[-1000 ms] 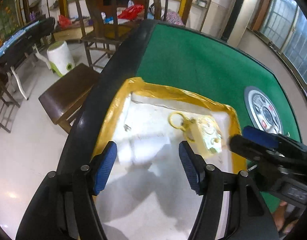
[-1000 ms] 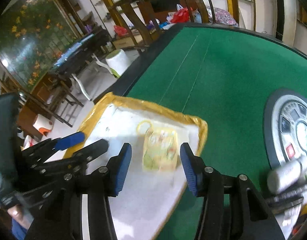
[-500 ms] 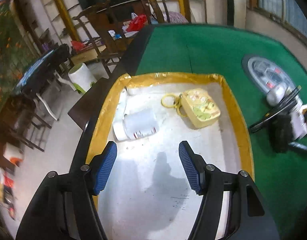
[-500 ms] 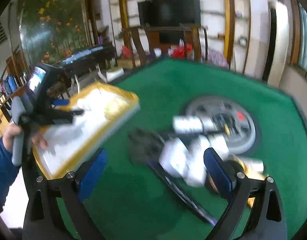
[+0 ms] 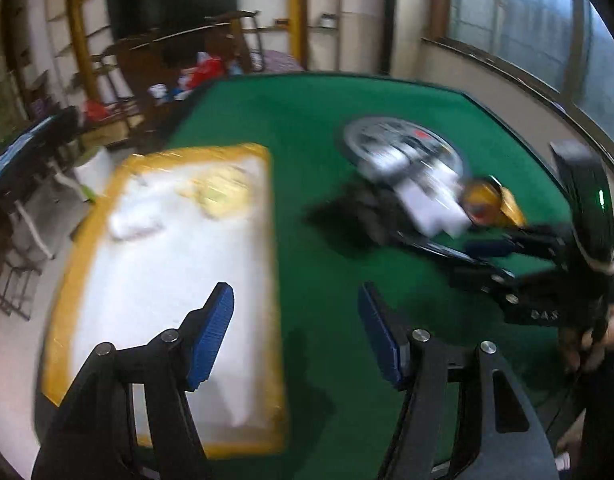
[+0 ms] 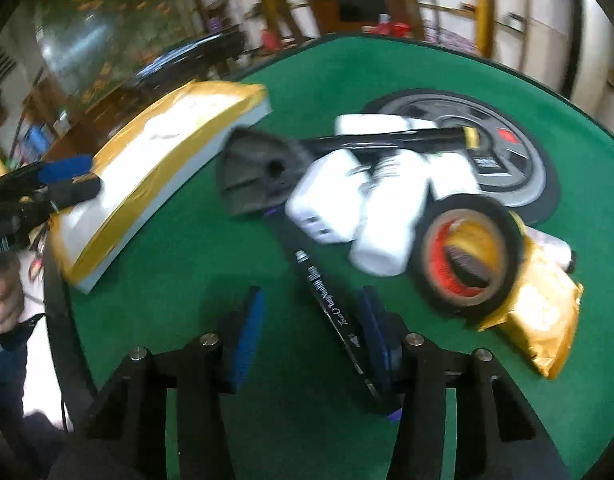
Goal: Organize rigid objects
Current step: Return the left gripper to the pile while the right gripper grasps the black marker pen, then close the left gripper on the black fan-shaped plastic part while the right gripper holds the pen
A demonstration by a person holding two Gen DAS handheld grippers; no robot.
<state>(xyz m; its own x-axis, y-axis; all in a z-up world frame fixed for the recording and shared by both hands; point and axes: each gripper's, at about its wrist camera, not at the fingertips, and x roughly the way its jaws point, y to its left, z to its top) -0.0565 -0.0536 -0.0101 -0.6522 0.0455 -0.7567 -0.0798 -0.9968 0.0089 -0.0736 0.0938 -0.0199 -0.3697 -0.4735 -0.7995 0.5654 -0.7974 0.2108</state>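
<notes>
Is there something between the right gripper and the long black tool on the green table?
Nothing visible. The right gripper hangs over the near end of the long black tool, whose shaft runs beside its right pad. Farther along, white containers rest on the tool.

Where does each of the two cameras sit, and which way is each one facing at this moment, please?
Left wrist: on the left gripper, angled down at the tray edge; its blue pads show, plus the right gripper.
Right wrist: on the right gripper, angled down at the pile; the black stick between its closing jaws, pads not pressing it.
Both share the tray, green table, tape roll.
</notes>
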